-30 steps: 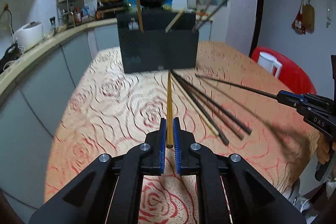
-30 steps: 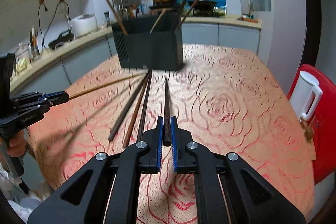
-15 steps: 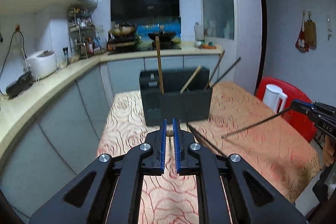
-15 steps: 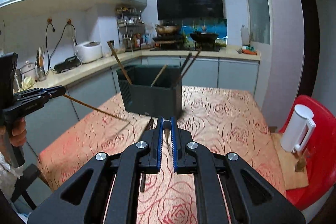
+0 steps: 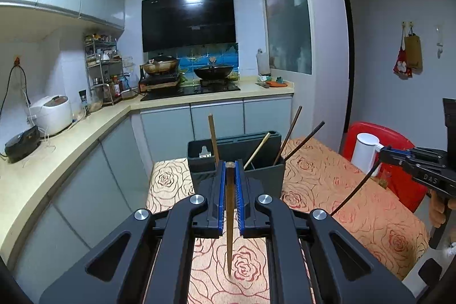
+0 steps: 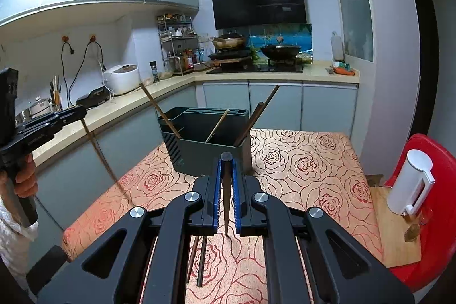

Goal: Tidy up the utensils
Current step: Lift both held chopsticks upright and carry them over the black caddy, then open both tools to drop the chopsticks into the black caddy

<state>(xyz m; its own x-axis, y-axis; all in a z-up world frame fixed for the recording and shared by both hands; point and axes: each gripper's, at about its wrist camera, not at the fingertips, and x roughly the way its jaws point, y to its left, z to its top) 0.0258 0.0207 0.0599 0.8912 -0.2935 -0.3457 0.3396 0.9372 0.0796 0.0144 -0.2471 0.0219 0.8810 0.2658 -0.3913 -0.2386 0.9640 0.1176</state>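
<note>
Both grippers are way up off the table now compared to a second ago, when both chopsticks were lying flat on the cloth pointing at the holder. Half a second back you could only see the stick ends between the pads; now each stick hangs tip-down.

The left gripper (image 5: pixel 230 170) has its blue pads closed narrow on a brown chopstick (image 5: pixel 229 218), held by its thick end with the tip dangling above the rose-pattern tablecloth (image 5: pixel 356 207). From the right wrist view the same gripper (image 6: pixel 72 113) sits off to the left, its stick (image 6: pixel 99 153) slanting down toward the table.

The right gripper (image 6: pixel 226 161) is clamped the same way on a dark chopstick (image 6: pixel 226 201), thick end at the fingertips, tip pointing down. In the left view it shows up at the right edge (image 5: pixel 383 153) with the thin dark stick (image 5: pixel 356 190) angled down and left.

The black utensil holder (image 5: pixel 250 158) stands on the far end of the table, just beyond both grippers, with four chopsticks already leaning in it (image 6: pixel 216 126). A couple of leftover chopsticks (image 6: pixel 196 261) lie flat on the cloth under the right gripper. A white kettle (image 6: pixel 410 181) sits on a red chair (image 6: pixel 436 241) to the right.
</note>
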